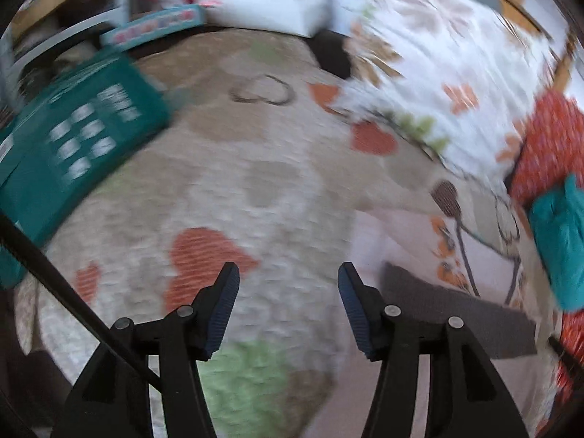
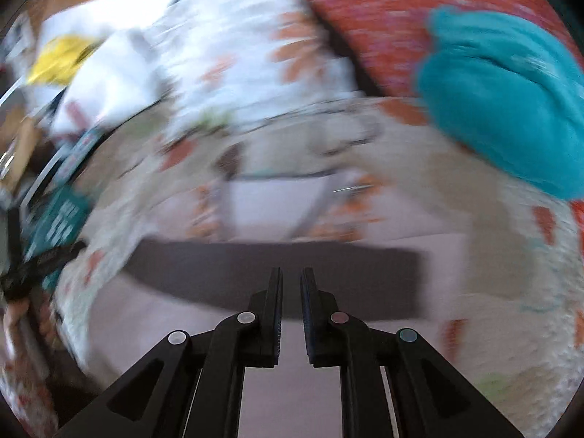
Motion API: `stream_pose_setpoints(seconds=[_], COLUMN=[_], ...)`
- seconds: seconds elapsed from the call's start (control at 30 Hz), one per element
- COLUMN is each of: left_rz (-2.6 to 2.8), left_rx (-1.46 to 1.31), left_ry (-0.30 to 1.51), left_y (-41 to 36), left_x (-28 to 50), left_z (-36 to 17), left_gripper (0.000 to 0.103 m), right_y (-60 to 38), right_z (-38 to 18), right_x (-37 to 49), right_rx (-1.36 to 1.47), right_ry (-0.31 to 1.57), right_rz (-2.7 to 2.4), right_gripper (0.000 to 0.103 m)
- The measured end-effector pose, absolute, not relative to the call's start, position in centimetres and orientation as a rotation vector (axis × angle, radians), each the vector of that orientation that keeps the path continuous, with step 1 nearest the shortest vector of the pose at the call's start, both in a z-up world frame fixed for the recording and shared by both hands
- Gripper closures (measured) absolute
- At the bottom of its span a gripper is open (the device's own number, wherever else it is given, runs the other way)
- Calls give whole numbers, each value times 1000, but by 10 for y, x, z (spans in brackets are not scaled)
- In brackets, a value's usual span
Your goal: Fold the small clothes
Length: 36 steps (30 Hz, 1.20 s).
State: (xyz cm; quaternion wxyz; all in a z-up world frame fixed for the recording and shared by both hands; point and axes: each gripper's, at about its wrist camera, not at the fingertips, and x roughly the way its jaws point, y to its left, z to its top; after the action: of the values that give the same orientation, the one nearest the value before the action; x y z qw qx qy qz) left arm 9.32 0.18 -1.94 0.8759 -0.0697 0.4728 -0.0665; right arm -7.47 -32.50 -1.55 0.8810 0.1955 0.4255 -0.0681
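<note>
Garment: pale pink piece with a dark grey band, spread flat on the patterned bedspread, ready for folding.
Right gripper: jaws nearly together, empty, above the band.
Left gripper: spread wide, empty, beside the garment's edge.
Teal cloth: set aside, well apart.

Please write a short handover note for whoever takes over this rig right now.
Left tool: open, empty, over the patterned bedspread.
Right tool: nearly shut, a narrow gap showing, holding nothing, pointing at the pale garment with a dark band lying flat on the bedspread.
Teal cloth sits bunched against the red cushion, to the right.
Done: no finished fold is visible; both views are blurred.
Left: fold the pale garment, then the teal cloth.
</note>
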Motion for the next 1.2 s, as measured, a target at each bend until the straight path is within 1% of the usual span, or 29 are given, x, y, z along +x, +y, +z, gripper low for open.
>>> stream_pose_setpoints(seconds=[0.2,0.3,0.37,0.47,0.5,0.6,0.67,0.77,0.87,0.97,1.13,1.2], left_rz=[-64,-51,-36,-32,-35,-48,-68,-116,-181,-275,-357,-360], left_rx=[-274,-309,-317,-324,-321,-305,-291,-239,-154,-48,154,210], left_ry=[990,978,961,947,947,947,952,967,983,1003,1051,1097], left_y=[62,77,83,87,87,82,74,51,17,-25,-83,-96], left_x=[90,90,89,87,87,88,86,81,72,59,42,40], left_z=[-18,-14,-11,-8,-7,-7,-7,-12,-20,-29,-54,-69], left_gripper=[48,48,48,48,48,48,47,44,44,44,44,44], right_y=[-210,-155,-121,-89,-87,-95,-105,-137,-185,-238,-323,-355], right_z=[-45,-62,-81,-109,-109,-106,-92,-69,-58,-62,-90,-90], right_x=[-20,11,36,61,65,69,58,32,0,-43,-112,-144], right_rx=[366,365,398,458,480,548,525,484,475,460,456,464], right_ry=[982,1012,1070,1143,1124,1137,1083,1008,949,930,973,927], right_rz=[136,270,355,413,403,398,390,347,262,147,-98,-213], right_gripper=[92,92,92,91,91,90,90,83,79,78,78,80])
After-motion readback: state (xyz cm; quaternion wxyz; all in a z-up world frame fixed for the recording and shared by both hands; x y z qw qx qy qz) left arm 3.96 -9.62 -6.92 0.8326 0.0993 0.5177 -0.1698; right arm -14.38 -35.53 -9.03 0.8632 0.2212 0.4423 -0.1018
